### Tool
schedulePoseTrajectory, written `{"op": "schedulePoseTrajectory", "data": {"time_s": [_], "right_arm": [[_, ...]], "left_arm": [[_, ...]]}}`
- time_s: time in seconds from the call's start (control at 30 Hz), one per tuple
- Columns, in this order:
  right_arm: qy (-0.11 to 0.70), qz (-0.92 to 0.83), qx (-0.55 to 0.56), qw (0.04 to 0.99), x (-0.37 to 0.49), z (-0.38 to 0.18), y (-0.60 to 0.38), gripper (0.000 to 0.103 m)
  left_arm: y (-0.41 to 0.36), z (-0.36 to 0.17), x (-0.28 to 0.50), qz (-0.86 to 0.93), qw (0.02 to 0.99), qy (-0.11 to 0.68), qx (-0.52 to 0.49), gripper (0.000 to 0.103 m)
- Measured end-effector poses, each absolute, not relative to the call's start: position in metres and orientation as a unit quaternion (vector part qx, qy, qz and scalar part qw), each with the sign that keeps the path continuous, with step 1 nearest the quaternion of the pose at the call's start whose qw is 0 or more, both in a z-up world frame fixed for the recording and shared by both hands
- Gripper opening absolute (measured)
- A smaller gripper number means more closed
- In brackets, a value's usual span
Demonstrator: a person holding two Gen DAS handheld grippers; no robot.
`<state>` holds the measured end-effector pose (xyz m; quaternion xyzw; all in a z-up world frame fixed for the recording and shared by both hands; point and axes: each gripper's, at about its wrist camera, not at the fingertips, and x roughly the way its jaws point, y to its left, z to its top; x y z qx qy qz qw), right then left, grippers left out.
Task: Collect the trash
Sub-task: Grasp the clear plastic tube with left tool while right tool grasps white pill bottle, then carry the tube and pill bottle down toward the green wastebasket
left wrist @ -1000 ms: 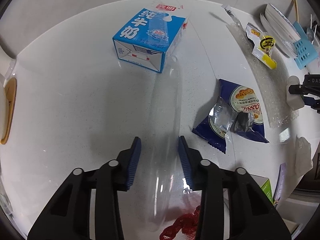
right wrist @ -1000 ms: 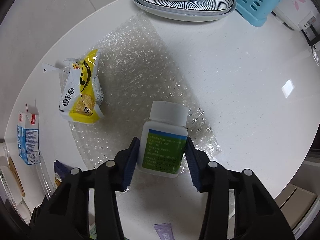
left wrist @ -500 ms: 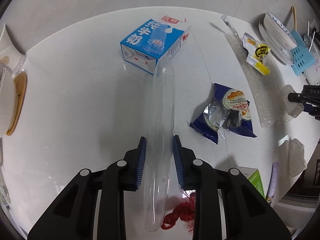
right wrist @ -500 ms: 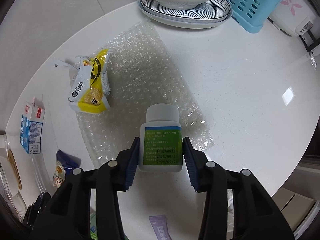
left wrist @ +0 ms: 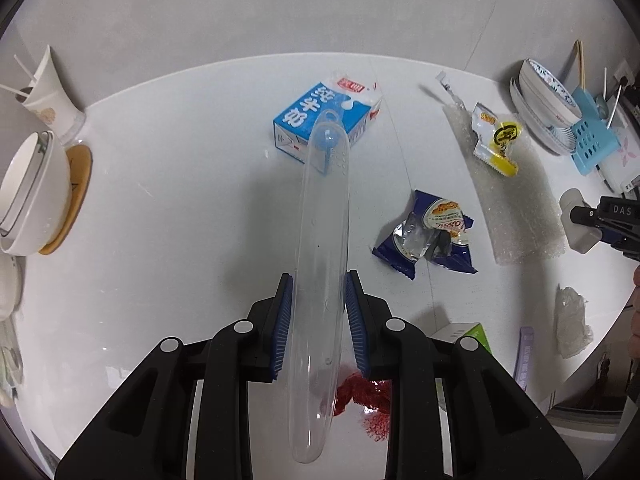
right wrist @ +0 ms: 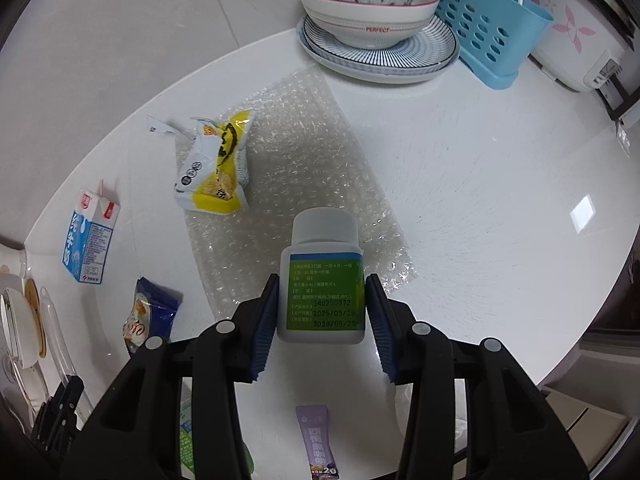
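Two grips: left gripper [left wrist: 318,312] clenched clear tube [left wrist: 322,264], long axis toward 12 o'clock — right gripper [right wrist: 322,314] clasped bottle [right wrist: 323,280], cap toward 12, dated 2025/09/29.

floral bowl [right wrist: 366,4] on striped plate [right wrist: 384,54] | blue rack [right wrist: 490,26] | paper cup [left wrist: 50,96]

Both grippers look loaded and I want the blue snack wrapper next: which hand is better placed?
Left, probably: the blue snack wrapper lies just beside the left gripper. But it grips a clear tube, the right gripper a pill bottle.
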<state>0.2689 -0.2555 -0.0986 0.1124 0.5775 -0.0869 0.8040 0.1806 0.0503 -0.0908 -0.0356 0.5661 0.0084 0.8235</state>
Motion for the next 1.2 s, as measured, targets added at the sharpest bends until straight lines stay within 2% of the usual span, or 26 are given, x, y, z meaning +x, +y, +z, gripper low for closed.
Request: {"op": "schedulePoseTrajectory", "data": {"time_s": [0.43,1.2], "right_arm": [[0.532,-0.039,0.069,0.843,0.227,-0.069,-0.242,0.041],[0.445,0.084,-0.017,0.892,0.112,-0.024,-0.213,0.041]], "left_arm": [[0.044,-0.045,0.143,0.019,0.843,0.534,-0.054,0.026],[0.01,-0.007,0.053,0.042,0.861,0.501,-0.075,0.026]]}}
